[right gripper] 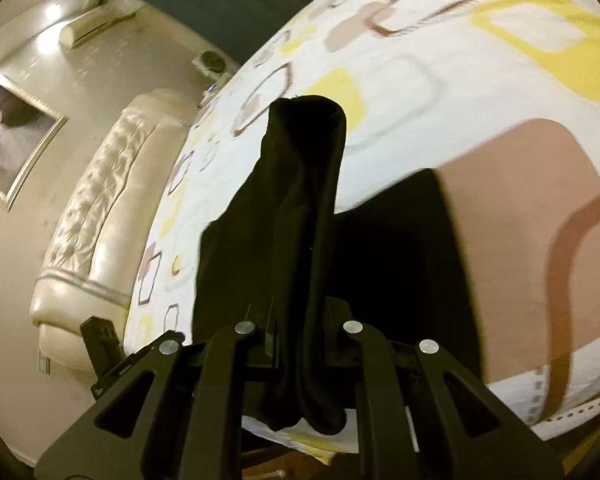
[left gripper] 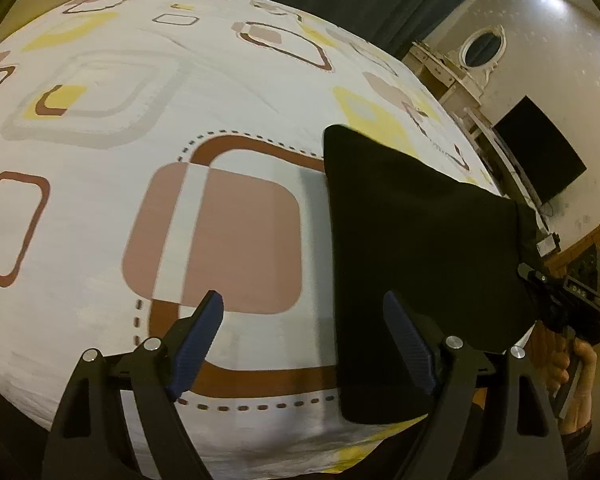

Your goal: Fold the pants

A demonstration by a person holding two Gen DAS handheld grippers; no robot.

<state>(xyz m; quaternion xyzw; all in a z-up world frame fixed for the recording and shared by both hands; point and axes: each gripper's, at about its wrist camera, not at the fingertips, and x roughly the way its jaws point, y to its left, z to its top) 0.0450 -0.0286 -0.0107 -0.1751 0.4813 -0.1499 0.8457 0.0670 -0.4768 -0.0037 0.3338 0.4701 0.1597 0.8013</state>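
Over the patterned bedsheet, we hold our left claw spread and empty beside the black pants, whose bunched edge our right claw pinches, lifted above the bed.

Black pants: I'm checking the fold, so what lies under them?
Under the black fabric pants lies the white patterned bedsheet, its brown band running beneath them. The right gripper grips them; anything directly underneath stays covered.
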